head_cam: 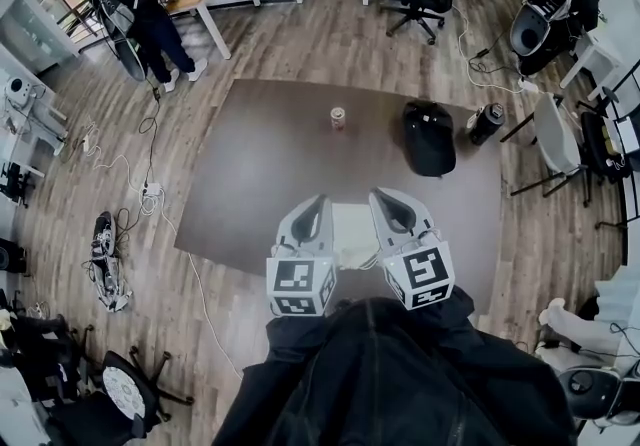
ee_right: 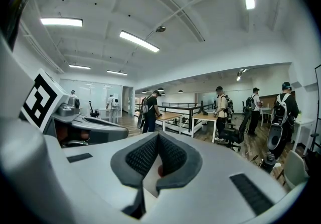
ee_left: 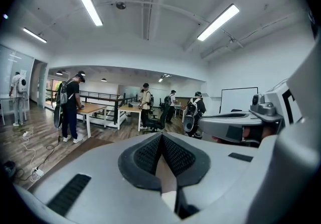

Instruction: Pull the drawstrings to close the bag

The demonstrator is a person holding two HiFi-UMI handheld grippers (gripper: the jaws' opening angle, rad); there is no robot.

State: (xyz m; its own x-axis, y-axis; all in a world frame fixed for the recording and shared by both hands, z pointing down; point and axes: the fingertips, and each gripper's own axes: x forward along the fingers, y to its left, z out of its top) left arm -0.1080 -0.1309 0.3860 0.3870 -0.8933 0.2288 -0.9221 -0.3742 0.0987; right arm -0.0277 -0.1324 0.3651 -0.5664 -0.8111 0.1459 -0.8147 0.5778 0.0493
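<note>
Honestly, left gripper [head_cam: 318, 206] and right gripper [head_cam: 384, 200] are pinched shut, seemingly empty; white bag [head_cam: 353, 234] between their fingers [head_cam: 308, 226] looks soft, light. I'd grab its cords.

No word, number or brand name is legible in any view. The only printed signs are black-and-white square marker patterns without letters. One set is on the left cube [head_cam: 300, 286], at the rear of the left gripper [head_cam: 320, 202]. The other is on the right cube [head_cam: 420, 276], at the rear of the right gripper [head_cam: 380, 196]. One face of the left cube also appears to the left of the right gripper's jaws in the right gripper view. The can [head_cam: 338, 118], well ahead of both grippers' jaw tips, bears a label too small to read.
</note>
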